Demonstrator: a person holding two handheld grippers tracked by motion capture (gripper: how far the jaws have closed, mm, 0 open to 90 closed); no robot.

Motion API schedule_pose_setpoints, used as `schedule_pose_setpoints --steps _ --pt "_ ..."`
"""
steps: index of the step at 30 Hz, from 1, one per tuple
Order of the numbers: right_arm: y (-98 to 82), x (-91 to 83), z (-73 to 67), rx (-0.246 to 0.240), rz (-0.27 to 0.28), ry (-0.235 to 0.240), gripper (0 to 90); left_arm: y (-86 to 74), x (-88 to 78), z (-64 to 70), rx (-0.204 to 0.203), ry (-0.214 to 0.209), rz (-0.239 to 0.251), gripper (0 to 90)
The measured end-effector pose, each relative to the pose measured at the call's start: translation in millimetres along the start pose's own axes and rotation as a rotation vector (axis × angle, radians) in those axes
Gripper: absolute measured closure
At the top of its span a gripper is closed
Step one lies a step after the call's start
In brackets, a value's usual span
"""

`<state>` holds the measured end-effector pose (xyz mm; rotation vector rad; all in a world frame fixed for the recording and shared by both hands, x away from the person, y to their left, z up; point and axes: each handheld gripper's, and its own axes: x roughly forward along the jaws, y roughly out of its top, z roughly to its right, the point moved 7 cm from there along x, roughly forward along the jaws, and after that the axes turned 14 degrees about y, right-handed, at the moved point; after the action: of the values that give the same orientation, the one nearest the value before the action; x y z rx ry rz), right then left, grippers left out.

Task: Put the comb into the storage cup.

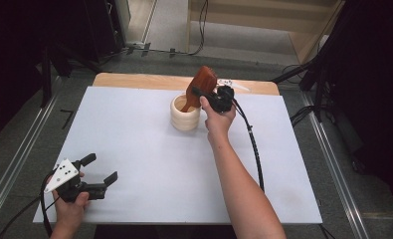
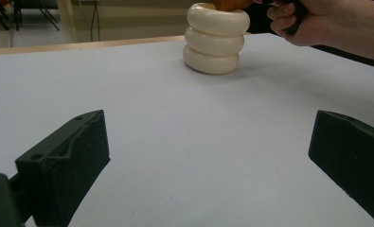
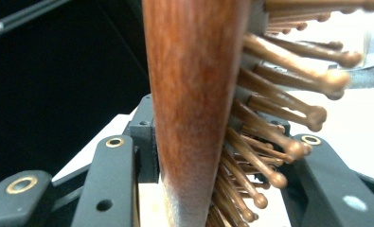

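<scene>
Now — hairbrush (image 1: 200,85) (clamped) in cup (image 1: 185,115)

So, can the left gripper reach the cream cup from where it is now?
Probably yes: the left gripper is open and the white table between it and the cream cup lies bare.

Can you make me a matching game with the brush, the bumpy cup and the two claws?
Things:
1. wooden hairbrush
2. cream ribbed cup
3. left claw
4. right claw

States:
A. open, with nothing between its jaws
B. stands upright on the white table
C. shut on the brush
D. tilted, its handle end down in the cup

Pairs: 1-D, 2-B, 3-A, 4-C
</scene>
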<state>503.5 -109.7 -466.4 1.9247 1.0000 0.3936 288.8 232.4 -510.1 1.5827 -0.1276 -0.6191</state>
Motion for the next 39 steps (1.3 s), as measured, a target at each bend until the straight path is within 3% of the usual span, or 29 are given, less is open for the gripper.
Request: schedule_pose_setpoints --steps 12,26,33,37,39 --pt "-1.2 -7.1 4.9 -0.02 -0.033 -0.048 39.2 0.0 0.5 0.8 -0.001 -0.003 0.002 0.0" --pt "-7.7 -12.1 4.5 -0.027 -0.088 -0.023 27.3 -0.1 0.2 0.5 0.001 -0.003 -0.001 0.0" --pt "-11.3 -12.8 5.2 -0.03 -0.103 -0.02 13.0 -0.1 -0.1 0.6 0.002 -0.004 -0.001 0.0" --pt "-11.6 -14.2 3.6 -0.054 -0.118 -0.05 4.5 -0.1 0.0 0.7 0.001 -0.005 0.0 0.0" --pt "-11.7 -15.1 1.8 -0.063 -0.125 -0.035 0.0 0.0 0.0 0.7 0.001 -0.006 0.0 0.0"
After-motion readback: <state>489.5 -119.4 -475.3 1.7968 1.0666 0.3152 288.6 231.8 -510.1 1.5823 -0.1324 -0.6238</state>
